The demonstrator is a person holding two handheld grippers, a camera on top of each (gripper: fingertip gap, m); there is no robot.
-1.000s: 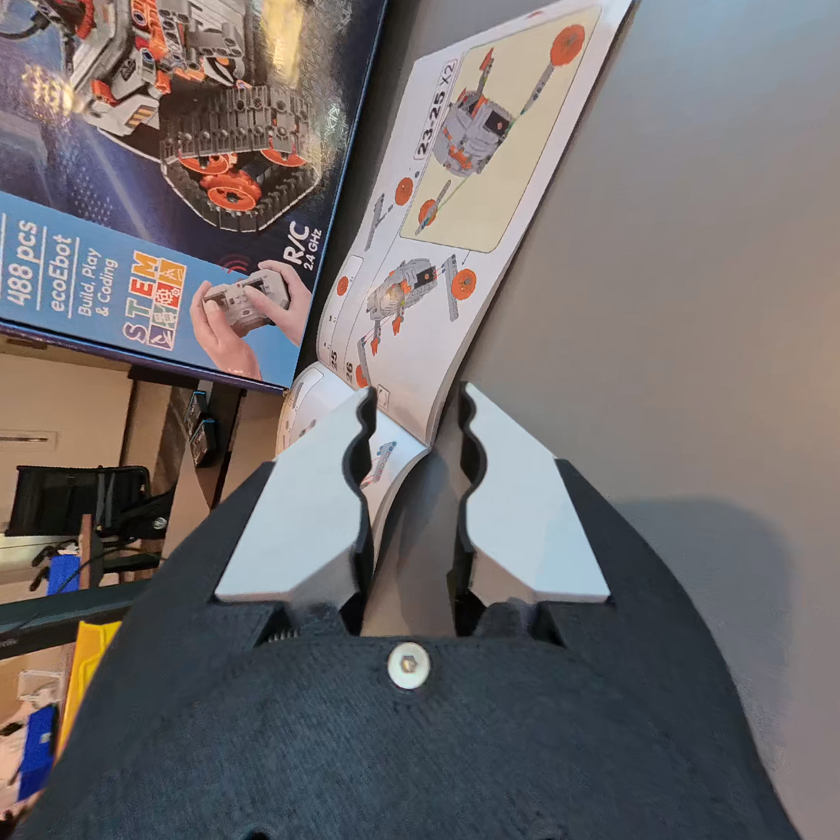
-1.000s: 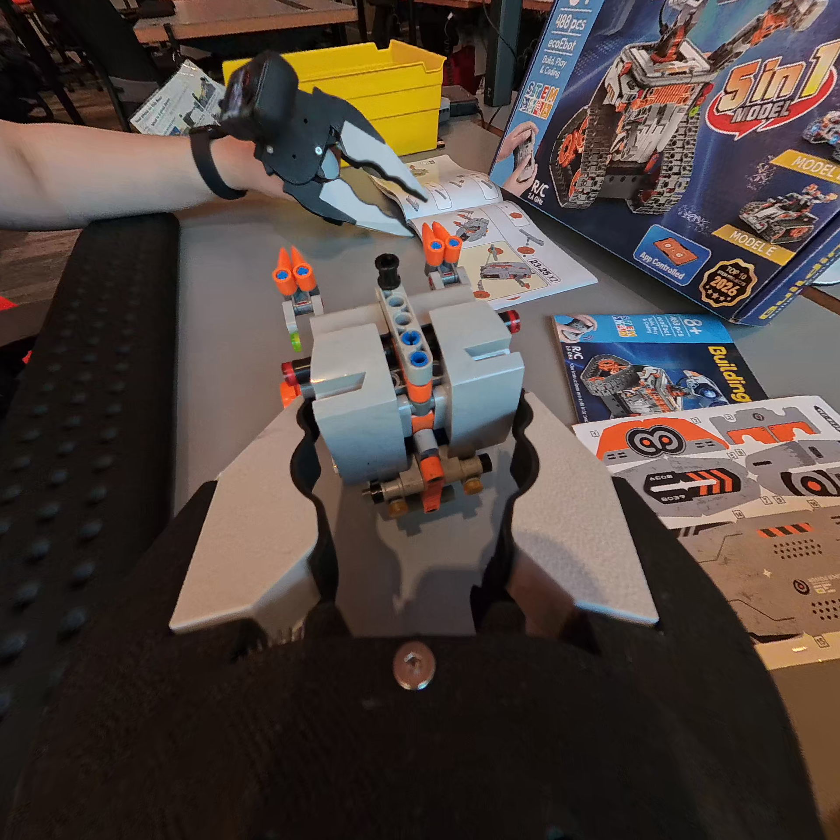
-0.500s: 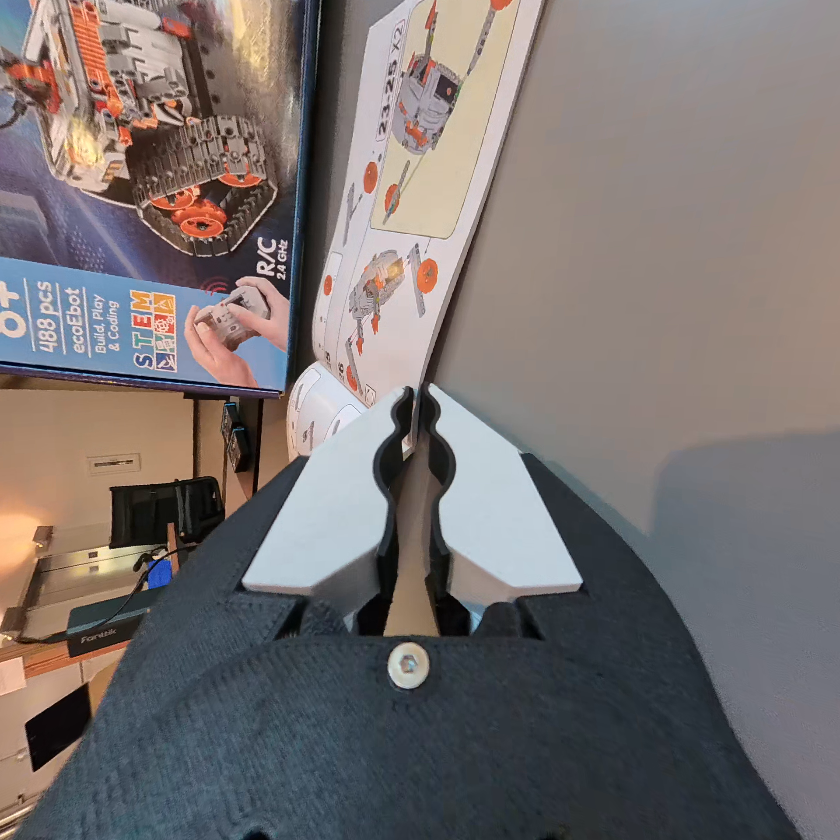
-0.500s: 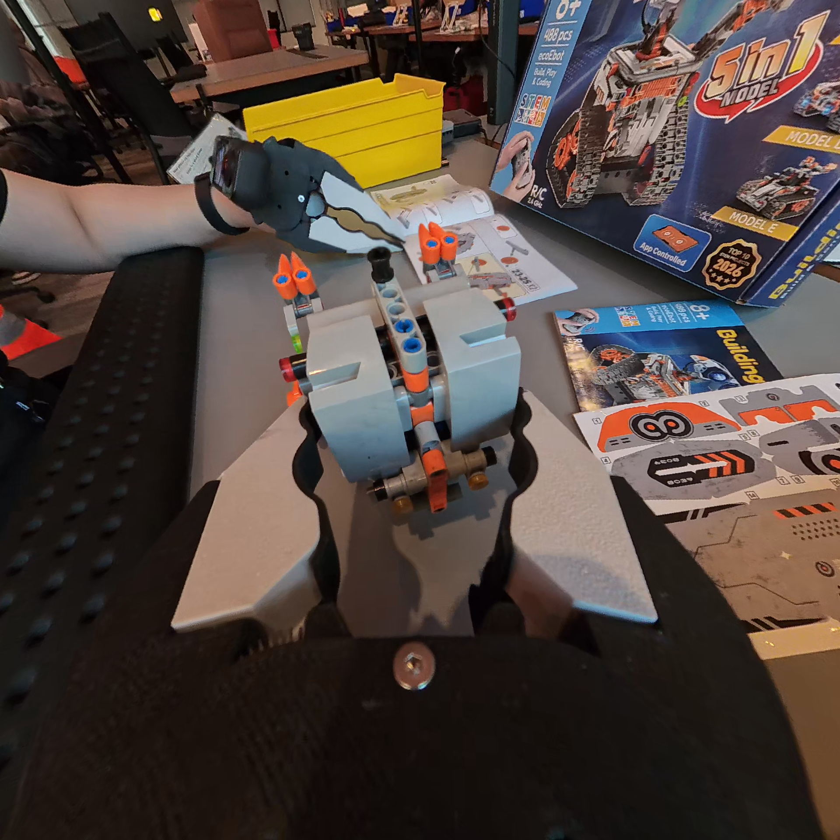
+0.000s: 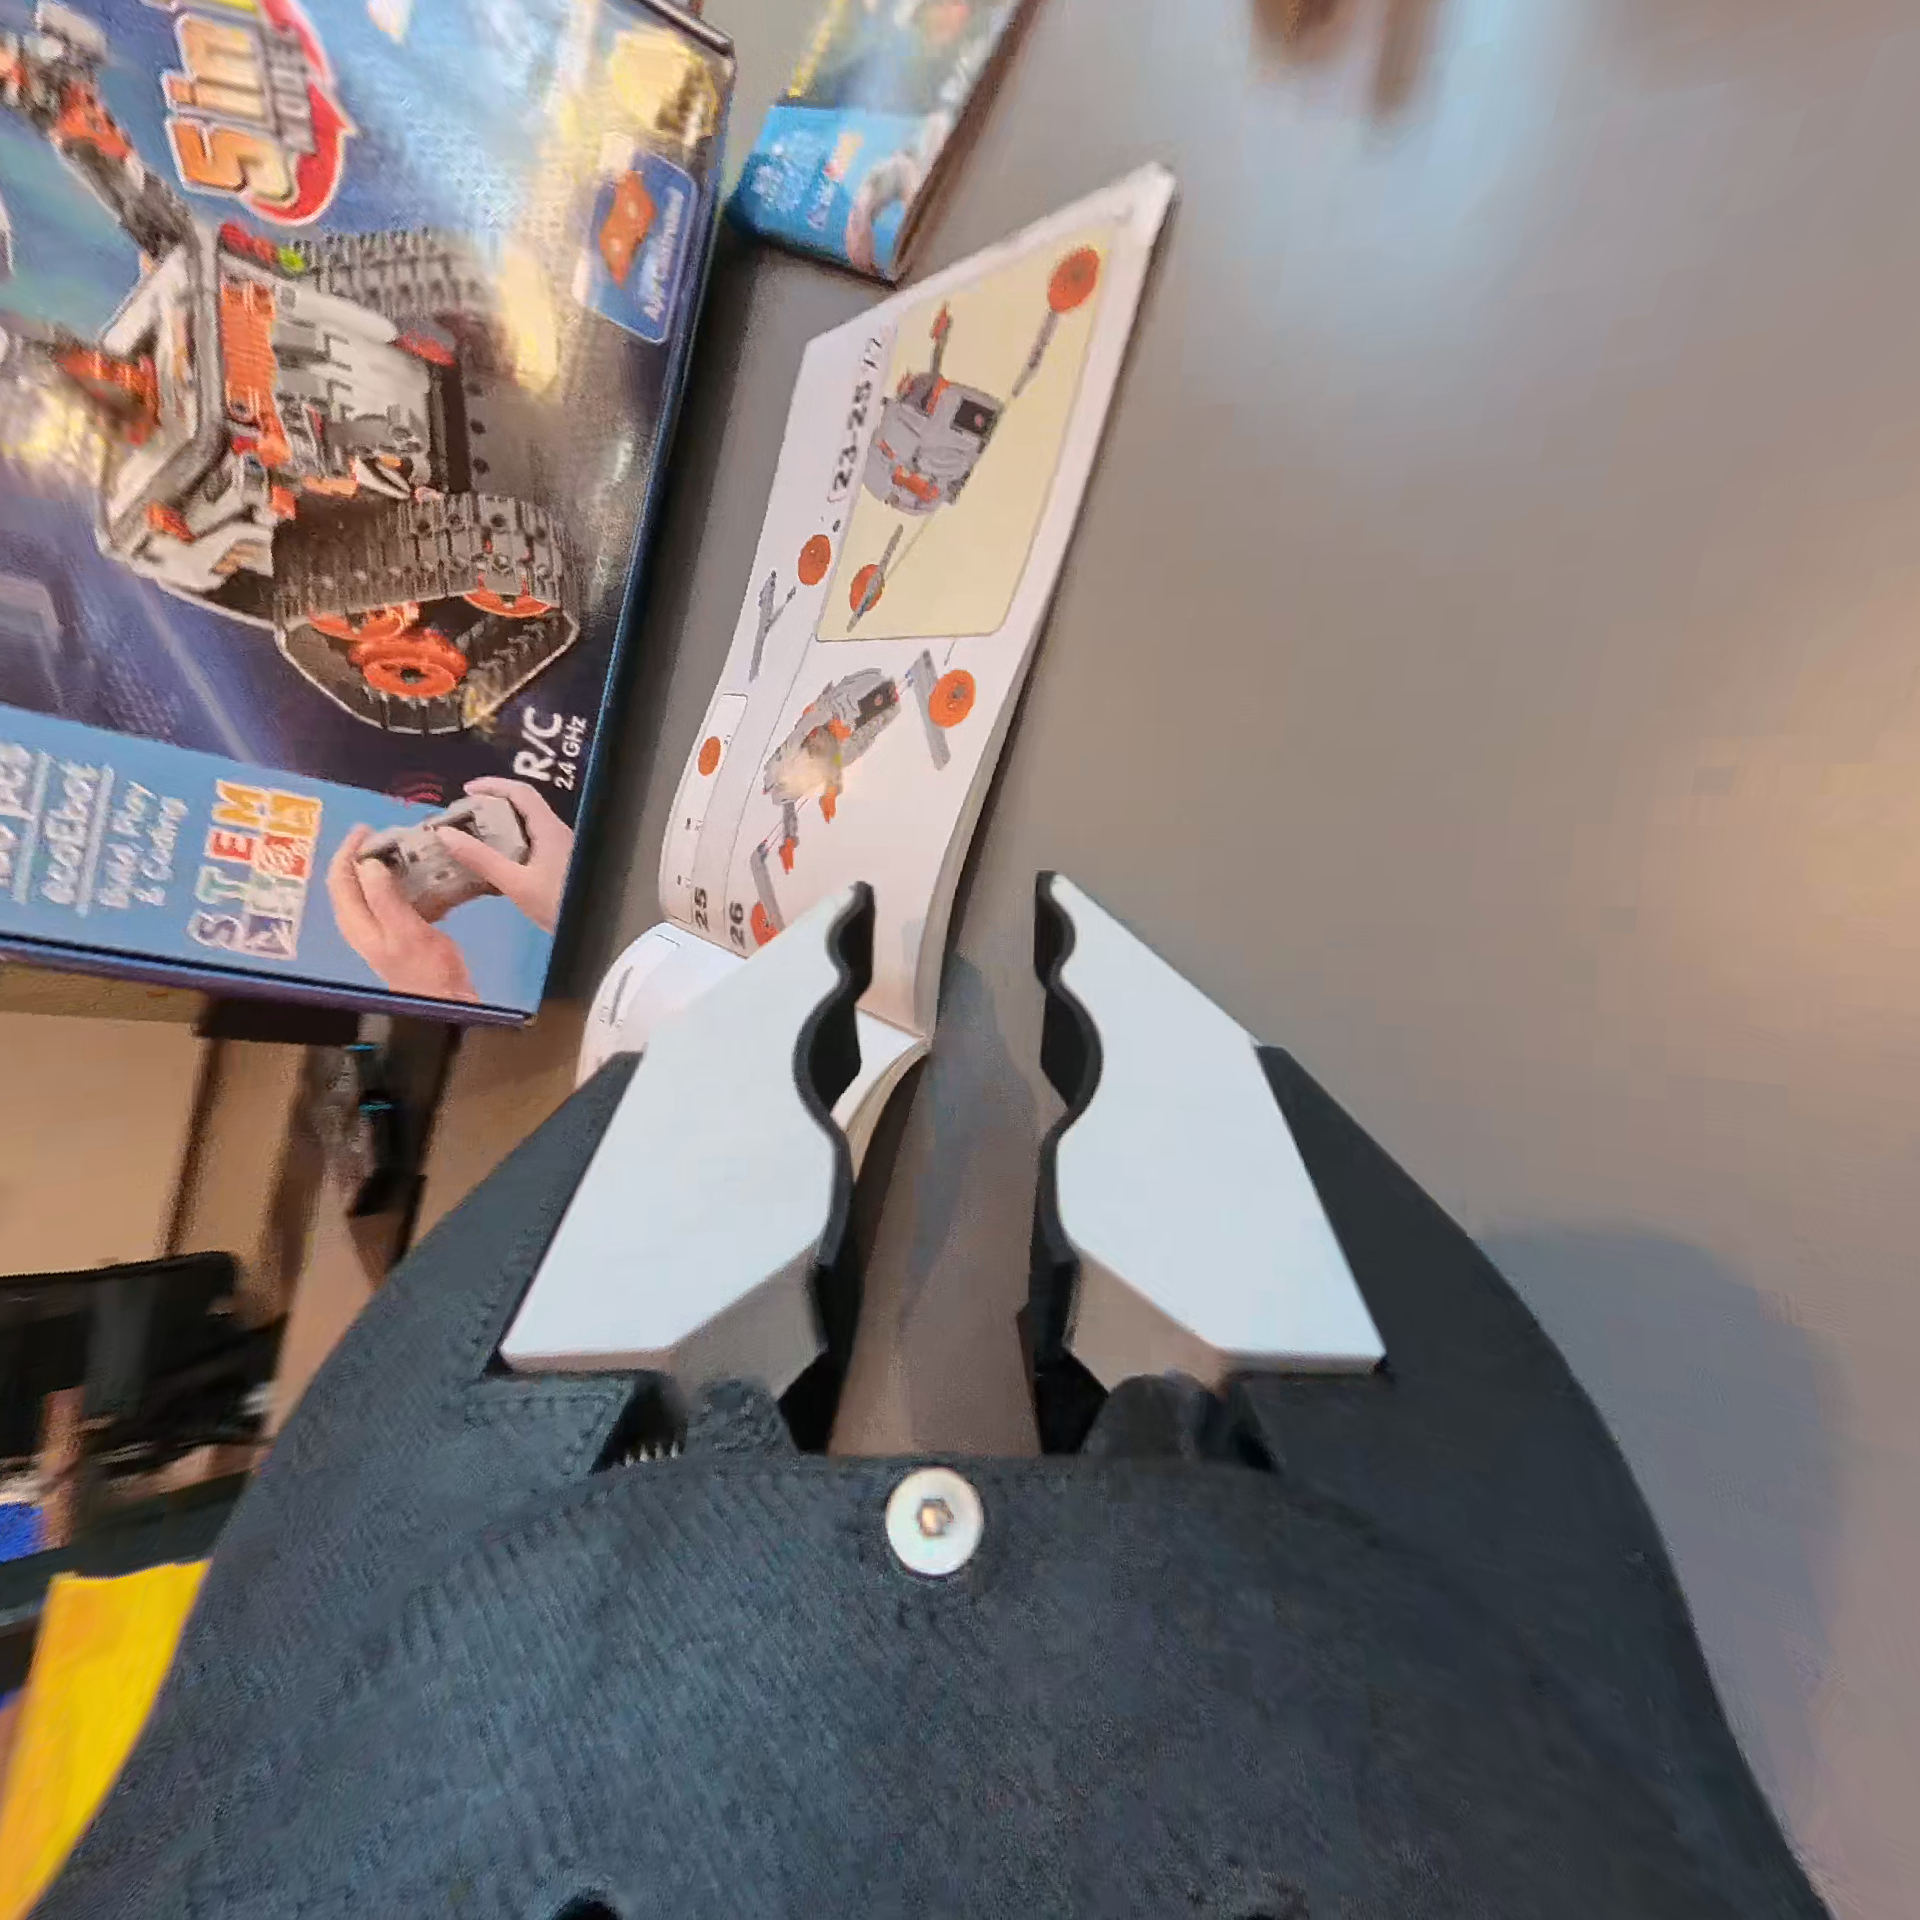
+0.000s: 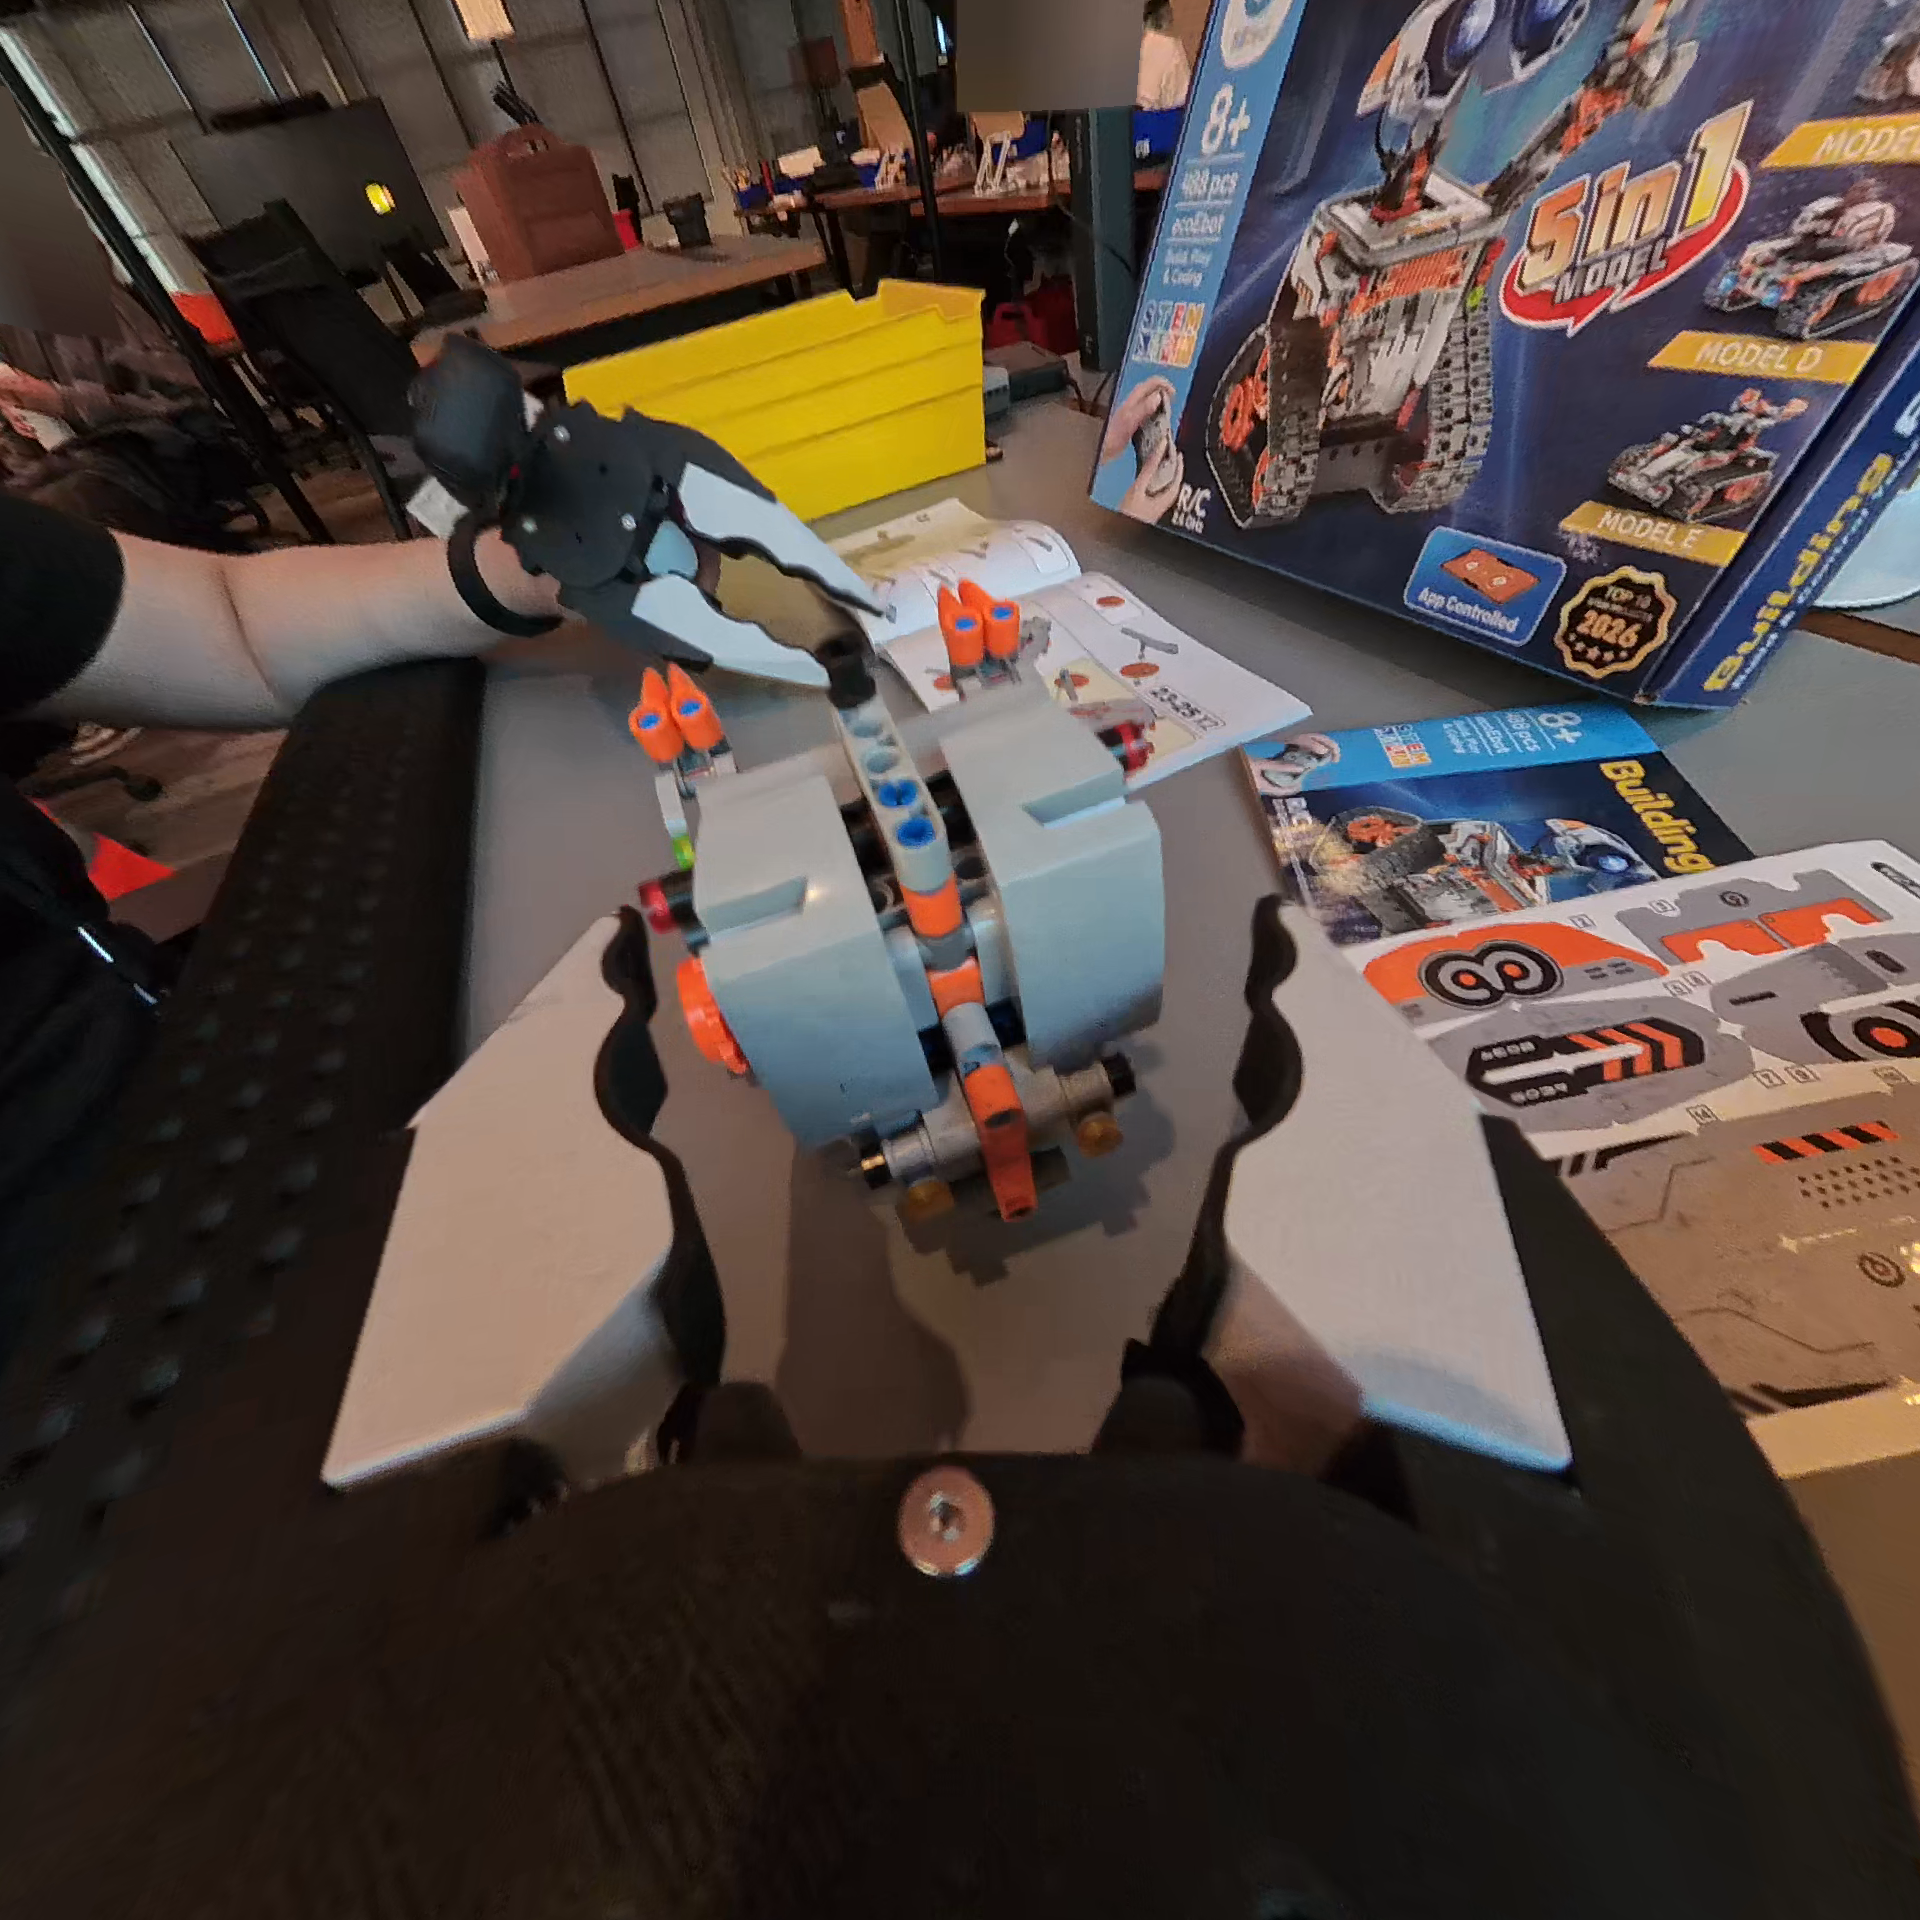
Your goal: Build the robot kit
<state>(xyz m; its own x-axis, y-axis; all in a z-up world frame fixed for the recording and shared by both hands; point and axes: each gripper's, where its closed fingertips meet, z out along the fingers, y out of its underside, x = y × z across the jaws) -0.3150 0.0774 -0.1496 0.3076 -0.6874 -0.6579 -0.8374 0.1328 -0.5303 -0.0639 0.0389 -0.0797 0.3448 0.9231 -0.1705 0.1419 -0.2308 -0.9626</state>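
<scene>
The model (image 6: 914,966), a grey brick build with orange and blue pins, stands on the table (image 5: 1507,727) at our 12 o'clock in the right wrist view, between the fingers of the right gripper (image 6: 948,920). Those fingers are spread wide, with a gap on each side of the model, and grasp nothing.

The left gripper (image 5: 951,888) reaches in from 10 o'clock with its fingers parted and nothing between them. Its tips hang just beside the black pin that tops the model's long beam; we cannot tell if they touch it. In the left wrist view, its left finger lies over the curled near edge of the open booklet (image 5: 935,468).

Two small orange-tipped pieces (image 6: 675,717) stand behind the model. The box (image 5: 312,468) is propped at 1 o'clock, with the bin (image 6: 810,384) at 11. A blue manual (image 6: 1475,821) and a sticker sheet (image 6: 1662,997) lie at 2 to 3 o'clock, and a black mat (image 6: 260,987) lies at 9.
</scene>
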